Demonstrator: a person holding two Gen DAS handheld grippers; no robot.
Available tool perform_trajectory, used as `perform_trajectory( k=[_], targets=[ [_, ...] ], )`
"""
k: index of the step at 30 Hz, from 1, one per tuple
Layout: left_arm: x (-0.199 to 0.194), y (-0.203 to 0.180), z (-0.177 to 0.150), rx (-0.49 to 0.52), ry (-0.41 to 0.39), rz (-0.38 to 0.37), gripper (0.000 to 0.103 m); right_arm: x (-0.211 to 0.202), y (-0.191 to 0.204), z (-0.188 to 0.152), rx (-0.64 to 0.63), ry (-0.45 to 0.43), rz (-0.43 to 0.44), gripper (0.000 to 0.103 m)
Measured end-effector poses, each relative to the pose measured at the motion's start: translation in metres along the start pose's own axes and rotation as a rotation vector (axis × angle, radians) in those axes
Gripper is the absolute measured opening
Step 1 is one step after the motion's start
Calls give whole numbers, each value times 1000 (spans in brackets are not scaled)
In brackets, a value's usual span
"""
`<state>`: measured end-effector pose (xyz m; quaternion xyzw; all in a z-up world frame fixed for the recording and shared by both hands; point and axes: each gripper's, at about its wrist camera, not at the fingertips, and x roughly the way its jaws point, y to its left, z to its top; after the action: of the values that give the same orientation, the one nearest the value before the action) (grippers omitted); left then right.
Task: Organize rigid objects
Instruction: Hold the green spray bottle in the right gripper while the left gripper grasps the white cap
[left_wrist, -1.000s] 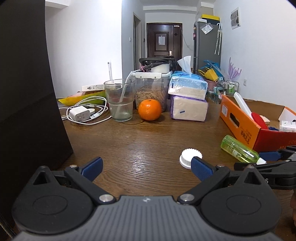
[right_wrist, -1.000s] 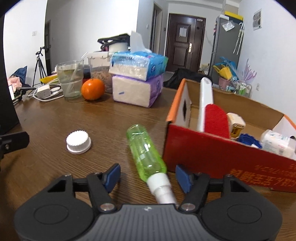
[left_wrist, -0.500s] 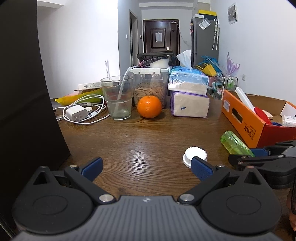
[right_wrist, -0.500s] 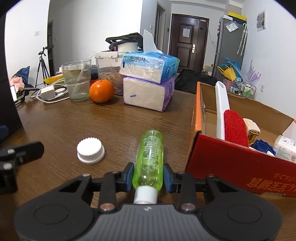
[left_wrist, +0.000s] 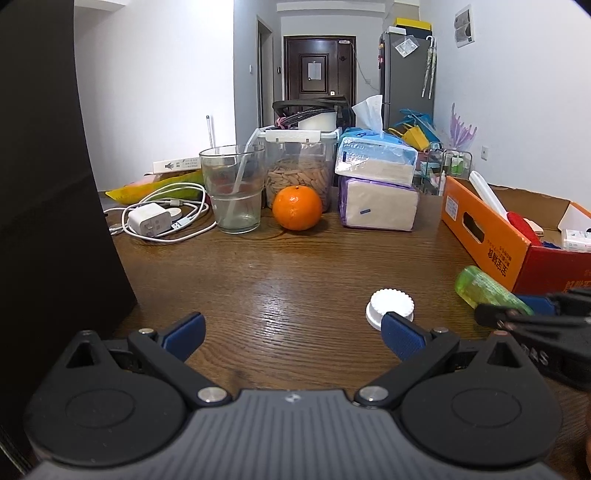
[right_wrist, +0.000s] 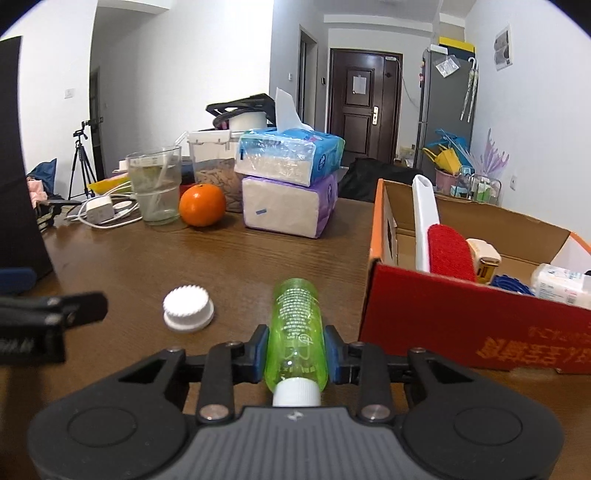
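green and see-through, a small plastic bottle (right_wrist: 297, 332) with a white cap end is now clamped between the blue pads of the right gripper (right_wrist: 295, 356), its body pointing away along the fingers. a second ago those jaws stood wide on either side of the bottle as it lay slanted on the wooden table (right_wrist: 277, 258); they have just closed onto it, and it now sits straight in the grip. whether it has left the tabletop is hard to tell.

the landmark here is the orange and red cardboard box (right_wrist: 461, 317), open at the top and already holding a red brush and other small items. the bottle is just to the left of the box, near its front corner. a white ribbed lid (right_wrist: 188, 308) lies further left of the box, on bare wood.

the left gripper (left_wrist: 291, 330) hangs over the table with its fingers spread wide and nothing between them; the lid sits just past its right fingertip.

with the bottle secured, the likely next step is carrying it into the box.
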<state>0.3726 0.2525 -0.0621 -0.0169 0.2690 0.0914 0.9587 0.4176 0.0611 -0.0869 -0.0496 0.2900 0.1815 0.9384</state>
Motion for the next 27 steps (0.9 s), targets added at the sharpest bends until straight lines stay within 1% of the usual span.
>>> perform_trajectory(
  k=[5,10,14,25,27],
  targets=[
    [2,-2,-1,3,8,-13,103,-30,-9,-11,4,-34,10,30],
    [7,-15,-3,34,28,-30,103,-51,-25,-21,18,-54,-7,30],
    [14,-29,-2,41,57,-77,103,-60,-42,-27,35,-61,-48,30],
    [44,-63,11,77,62,-81,103,-73,-95,-41,127,-60,-183,30],
    [48,-66,11,90,66,-74,101,-75,-102,-42,143,-63,-206,30]
  ],
)
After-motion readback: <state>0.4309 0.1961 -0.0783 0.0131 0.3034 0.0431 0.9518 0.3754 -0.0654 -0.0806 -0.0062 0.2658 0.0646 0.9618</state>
